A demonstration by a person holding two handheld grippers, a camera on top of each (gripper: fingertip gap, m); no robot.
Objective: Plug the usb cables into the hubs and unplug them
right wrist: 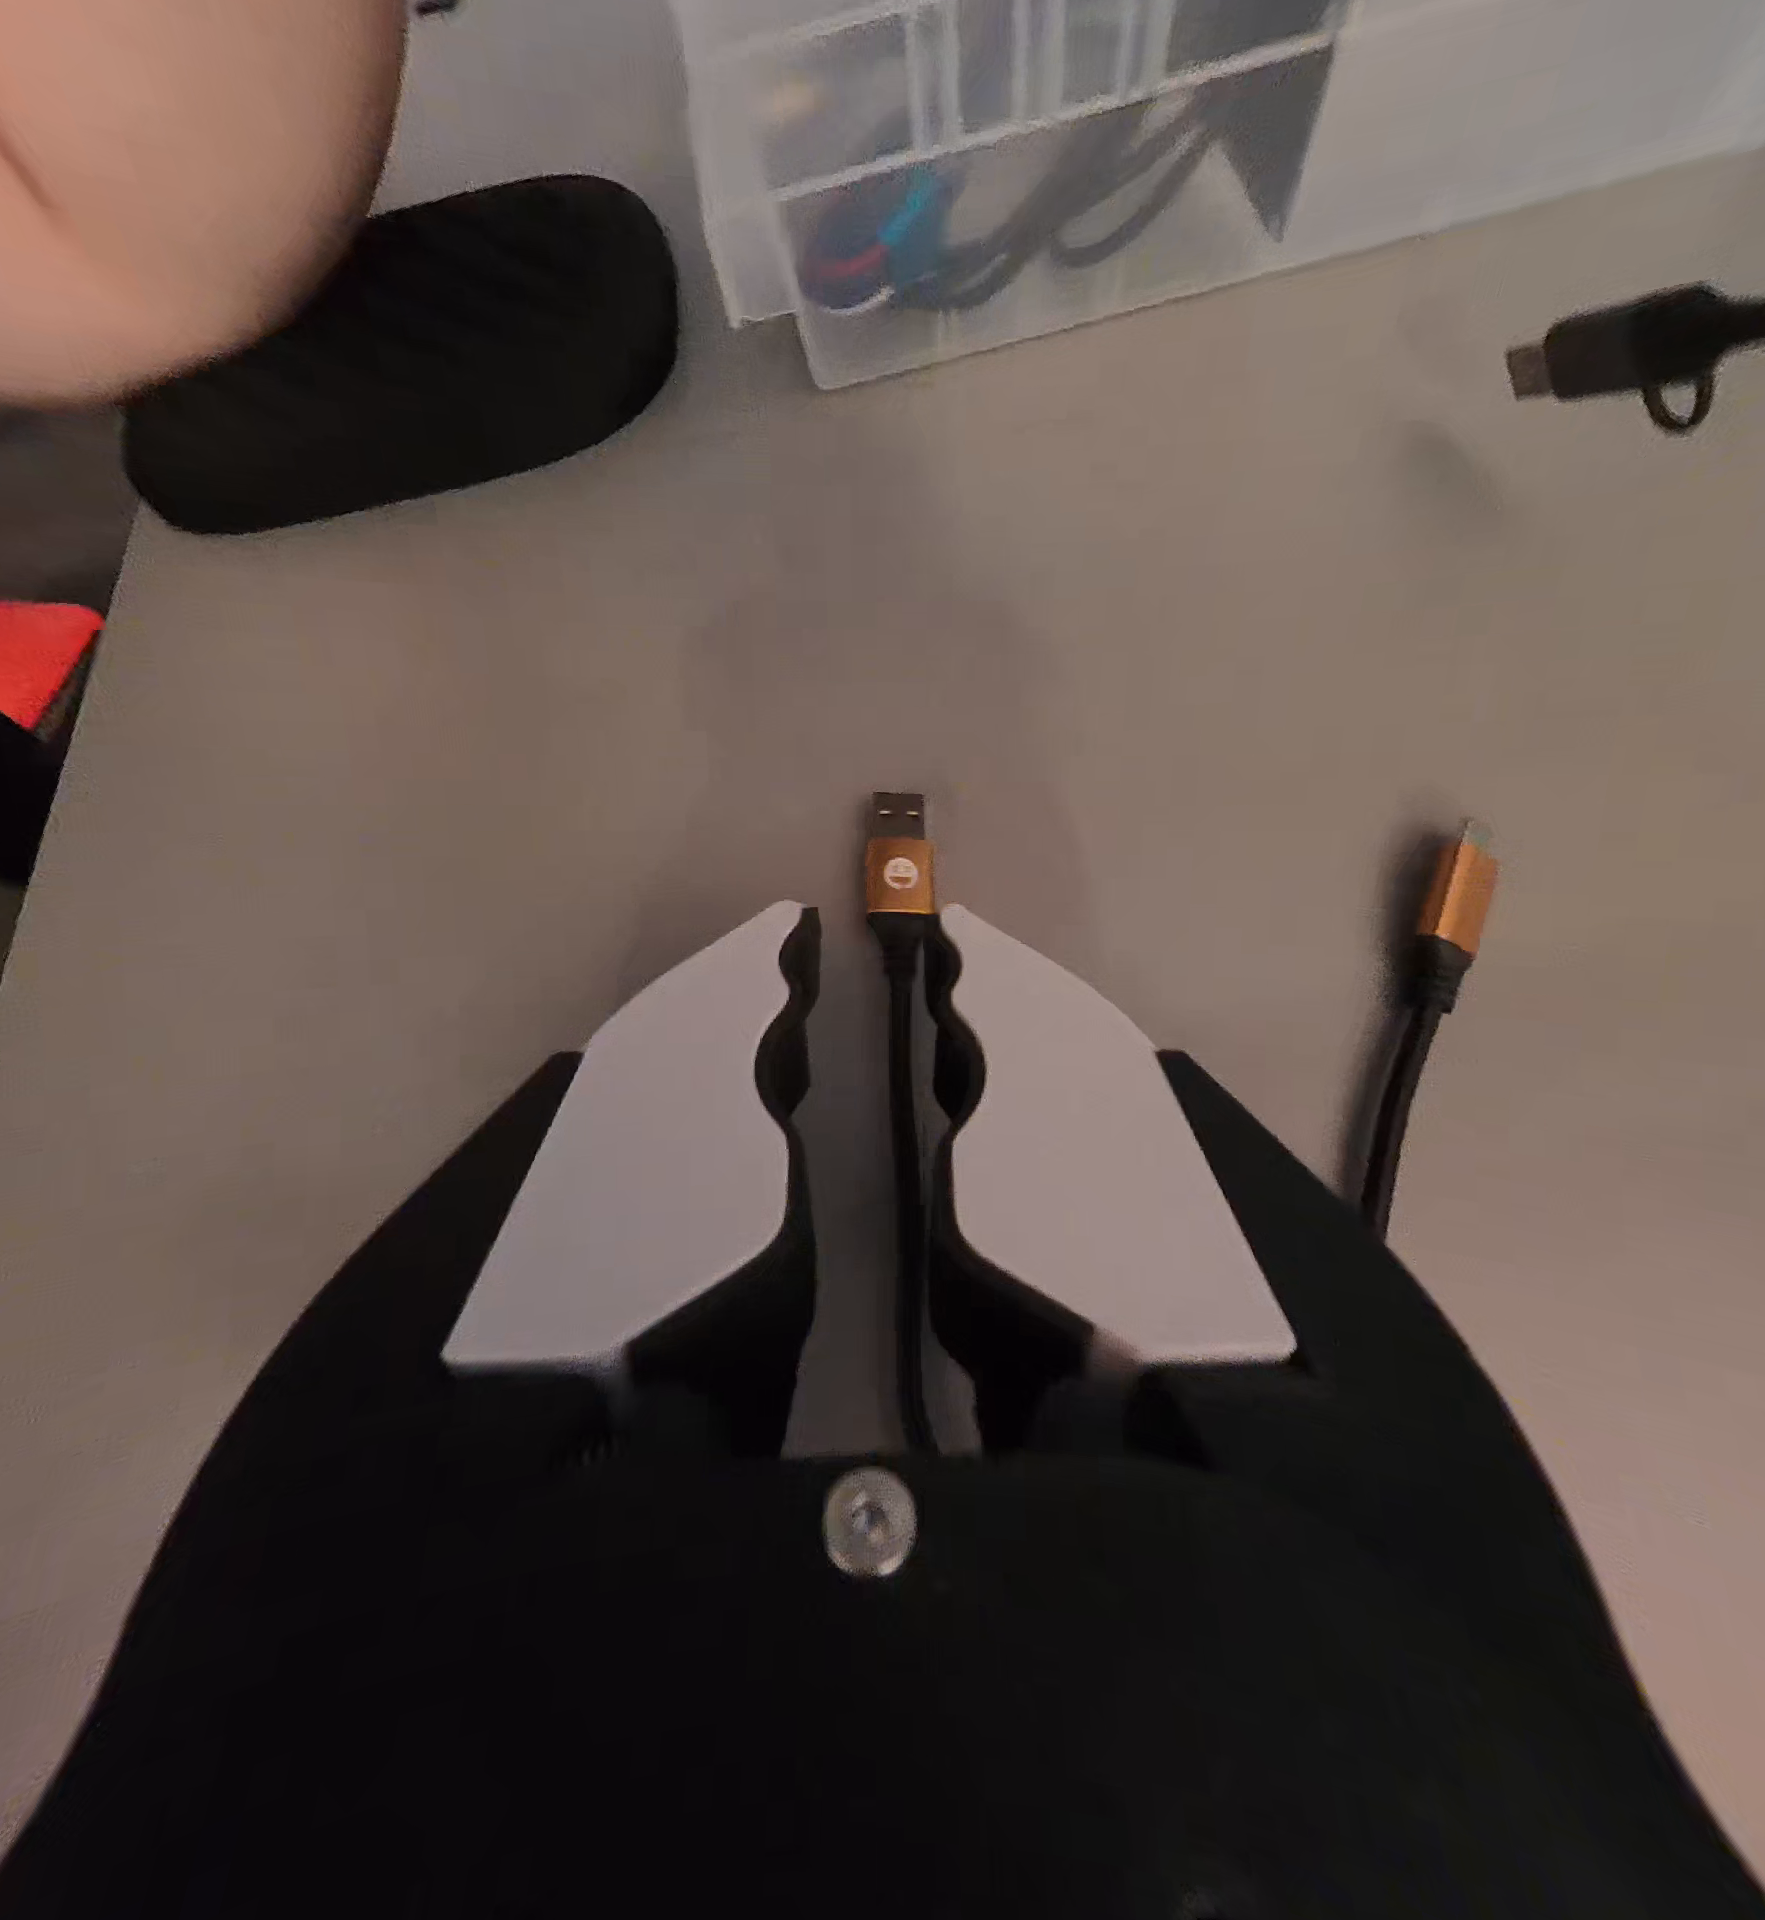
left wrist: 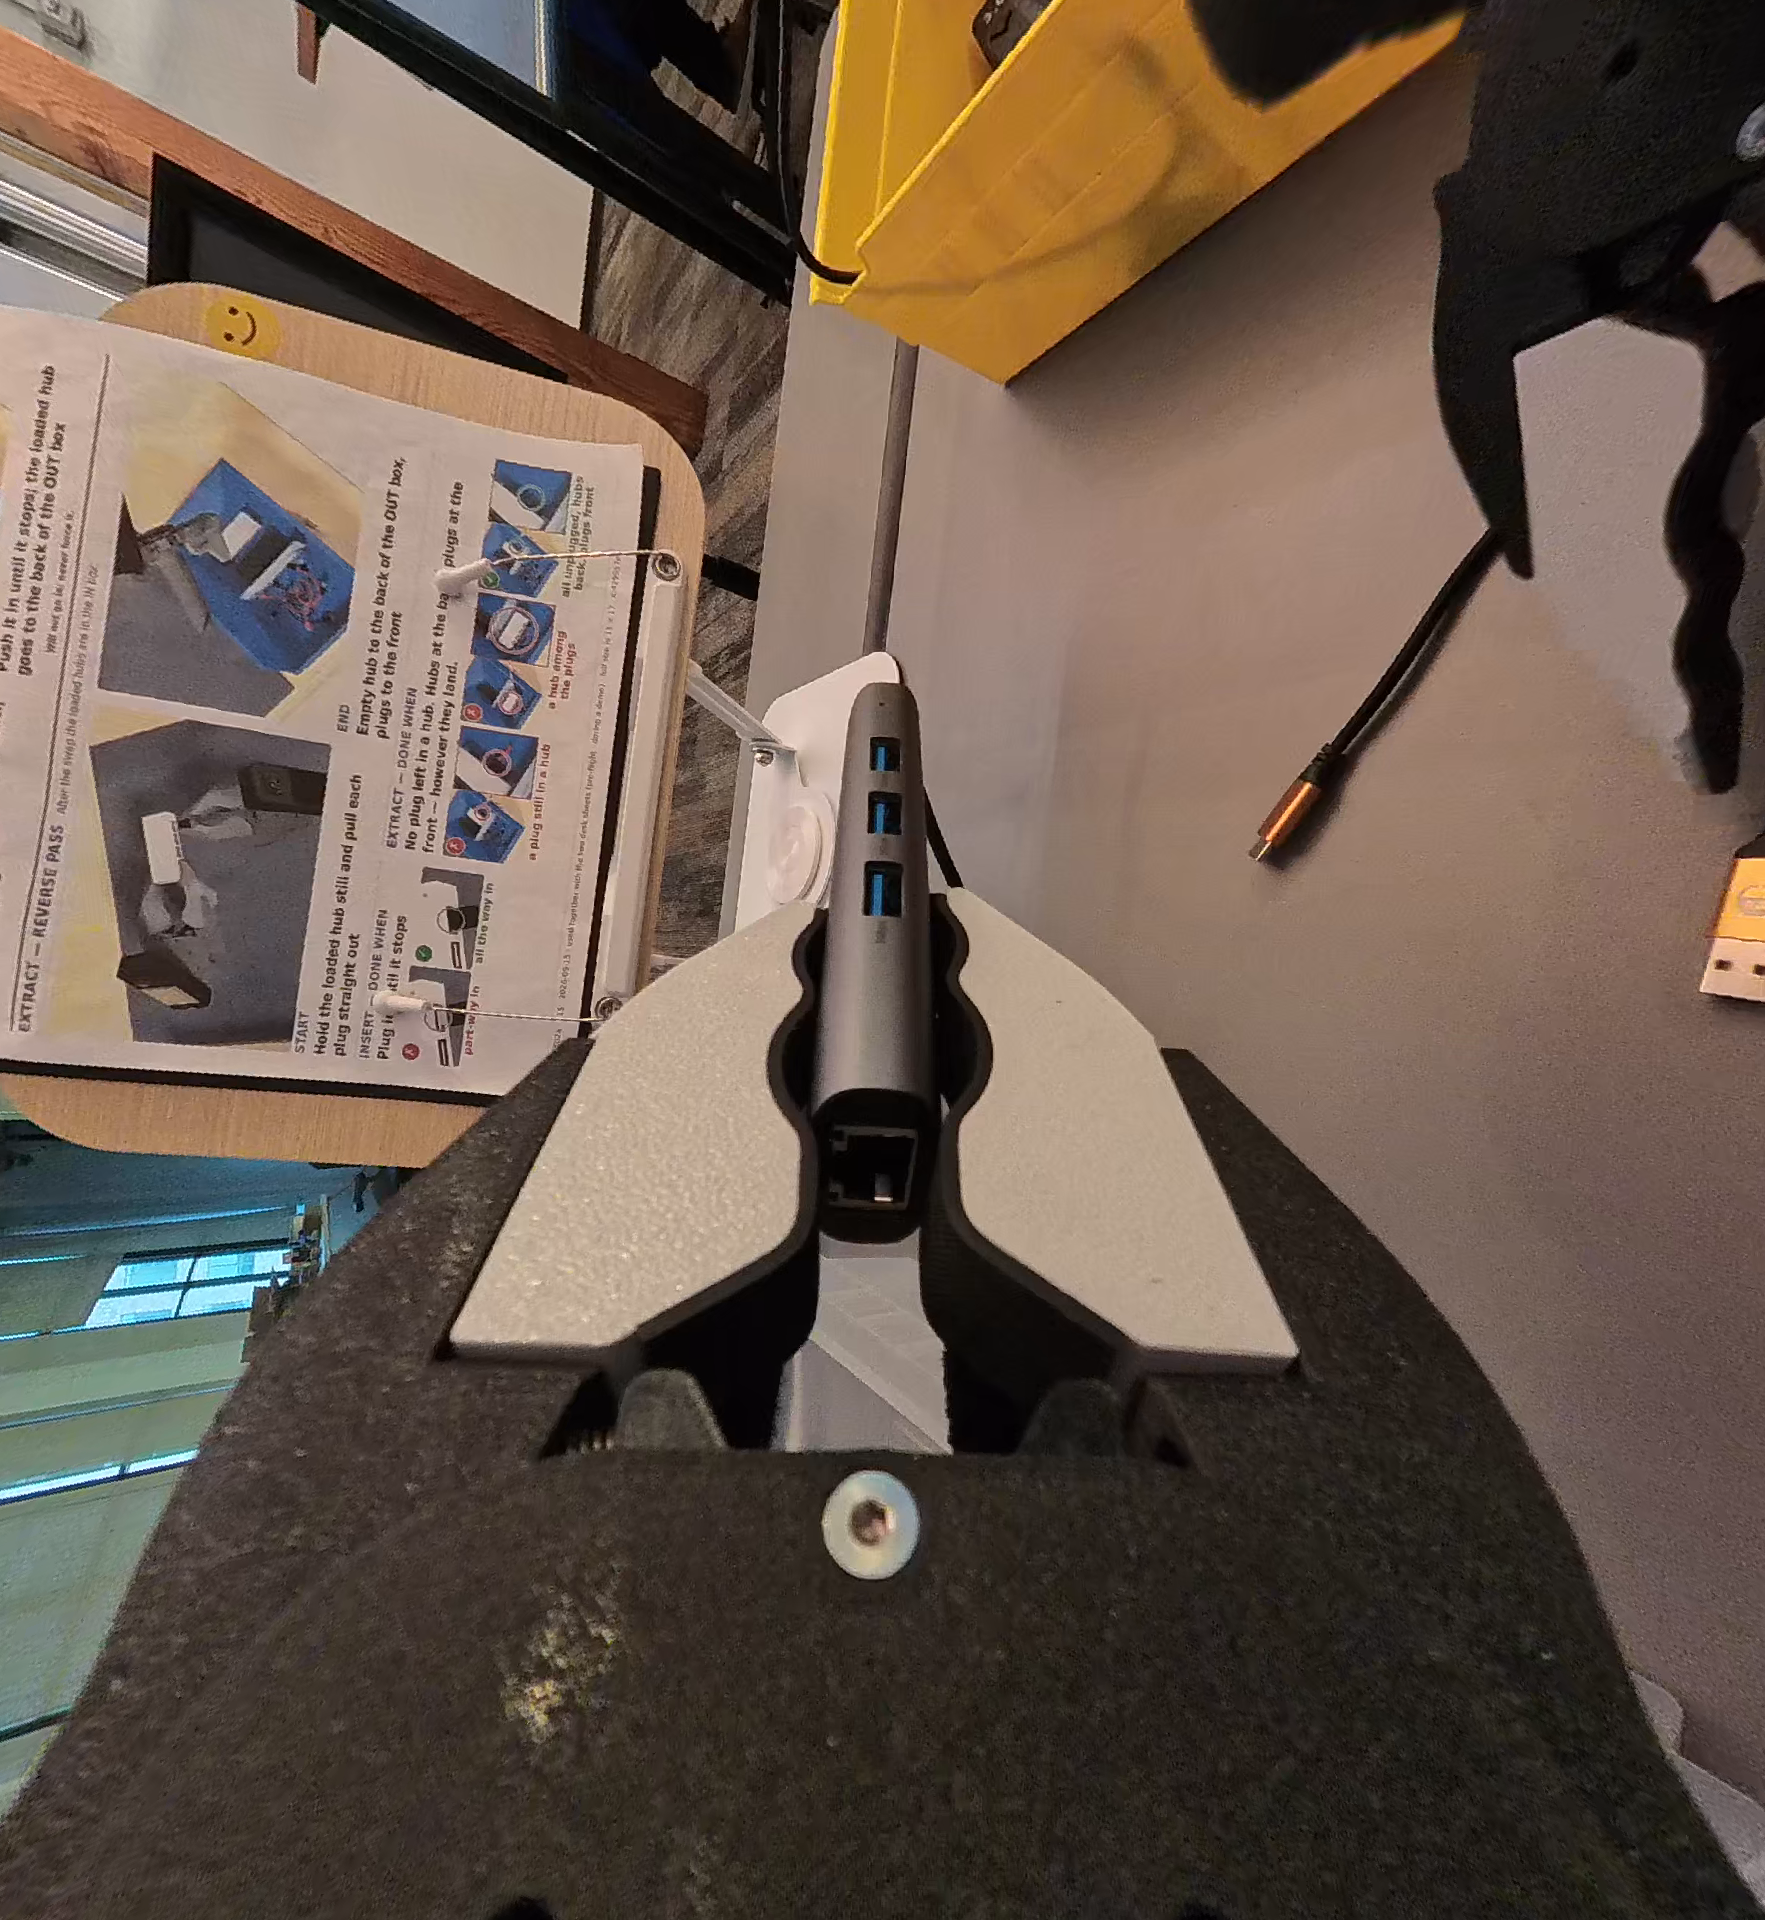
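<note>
1. Left wrist view, nearest first: the left gripper point(left wrist: 873, 935) has its grey-faced fingers point(left wrist: 670, 1122) pinched on a slim dark grey metal USB hub point(left wrist: 873, 997) at centre frame, network port end facing the camera, three blue USB ports running away up the middle.
2. Past the hub's far tip there's a white stand base point(left wrist: 805, 748), and to the left a printed instruction sheet on a wooden board point(left wrist: 265, 686).
3. Right side of that frame: an orange-and-silver USB-A plug on a black cable point(left wrist: 1756, 925) lies on the grey table point(left wrist: 1221, 727), a smaller orange-sleeved plug point(left wrist: 1288, 821) nearby. Yellow plastic bin point(left wrist: 1044, 187) up top.
4. Right wrist view: the right gripper point(right wrist: 873, 914) has its fingers point(right wrist: 1065, 1122) spread, straddling the black cable without clamping it; the USB-A plug point(right wrist: 899, 862) sits just past the tips.
5. Farther up: a black pouch point(right wrist: 410, 353) upper left, a clear plastic organiser box point(right wrist: 1065, 187) top centre.
</note>
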